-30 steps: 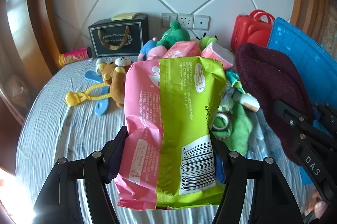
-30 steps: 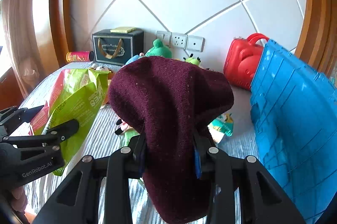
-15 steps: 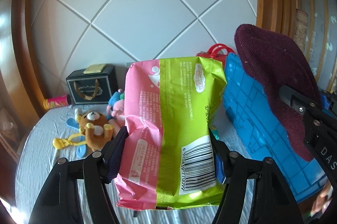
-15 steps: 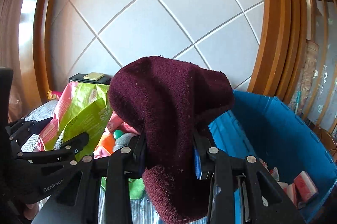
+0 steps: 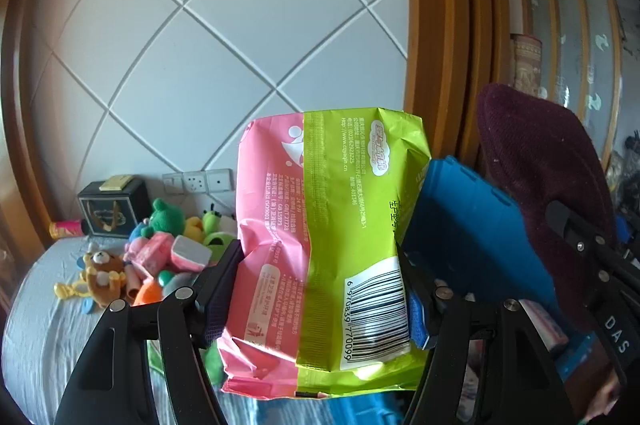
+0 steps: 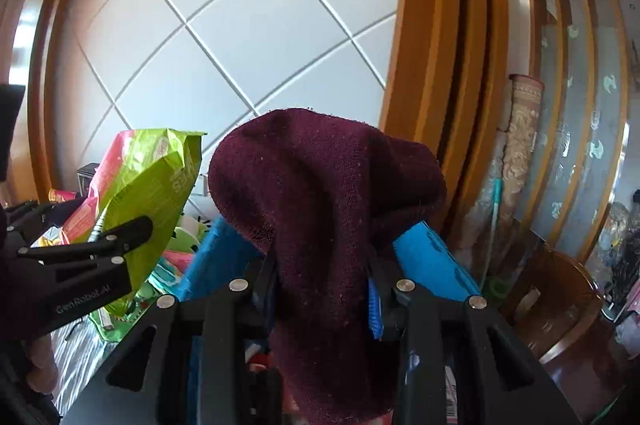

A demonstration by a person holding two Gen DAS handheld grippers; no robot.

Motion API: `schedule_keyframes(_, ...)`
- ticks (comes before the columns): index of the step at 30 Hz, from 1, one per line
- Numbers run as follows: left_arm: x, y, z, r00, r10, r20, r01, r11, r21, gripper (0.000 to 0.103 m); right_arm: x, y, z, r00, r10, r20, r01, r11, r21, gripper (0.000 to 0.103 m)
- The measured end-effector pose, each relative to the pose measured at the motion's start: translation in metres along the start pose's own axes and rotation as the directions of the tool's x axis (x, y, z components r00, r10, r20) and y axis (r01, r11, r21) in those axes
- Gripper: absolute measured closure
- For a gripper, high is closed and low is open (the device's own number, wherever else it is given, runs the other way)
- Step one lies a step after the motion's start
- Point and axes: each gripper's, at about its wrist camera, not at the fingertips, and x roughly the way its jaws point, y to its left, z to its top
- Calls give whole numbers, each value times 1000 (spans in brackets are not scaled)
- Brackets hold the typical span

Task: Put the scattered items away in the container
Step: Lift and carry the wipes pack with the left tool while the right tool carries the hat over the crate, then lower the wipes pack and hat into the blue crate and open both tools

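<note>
My left gripper (image 5: 320,289) is shut on a pink and green wipes pack (image 5: 332,245), held upright above the bed. The same wipes pack (image 6: 148,181) and the left gripper (image 6: 80,261) show at the left of the right wrist view. My right gripper (image 6: 322,273) is shut on a maroon knitted hat (image 6: 320,197) that droops over its fingers. In the left wrist view the maroon hat (image 5: 548,177) hangs at the right. The blue plastic crate (image 5: 472,225) stands right behind both held items, and its rim (image 6: 432,257) lies just below the hat.
Soft toys (image 5: 168,221), a teddy bear (image 5: 102,269), pink packs (image 5: 188,253) and an orange ball lie scattered on the grey bedspread (image 5: 36,329). A black gift bag (image 5: 114,211) and a pink can (image 5: 66,229) stand by the wall. Small packets lie inside the crate. A wooden chair (image 6: 560,305) stands right.
Both grippers have risen and swung right toward the blue crate, carrying the pack and the hat. The crate now sits under the hat, and the bed items have dropped lower left.
</note>
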Motion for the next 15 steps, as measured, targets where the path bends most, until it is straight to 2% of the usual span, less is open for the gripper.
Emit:
schedule_keyframes(3, 2, -44, -3, 998, -15, -60, 17, 999, 38, 35, -2, -41, -18, 999, -33, -44, 34, 999, 33, 70)
schedule_keyframes(6, 8, -82, -10, 989, -10, -147, 23, 996, 85, 34, 2, -62, -35, 995, -45, -92, 50, 997, 51, 70)
schedule_keyframes(9, 20, -110, -27, 960, -37, -277, 63, 994, 84, 34, 8, -69, -48, 990, -38, -133, 46, 998, 53, 70)
schedule_keyframes(11, 26, -123, -42, 943, -48, -330, 79, 993, 83, 34, 12, -74, -57, 987, -34, -159, 43, 998, 55, 70)
schedule_keyframes(15, 30, -132, -60, 937, -41, -347, 73, 994, 80, 34, 20, -84, -75, 977, -24, -213, 37, 998, 58, 70)
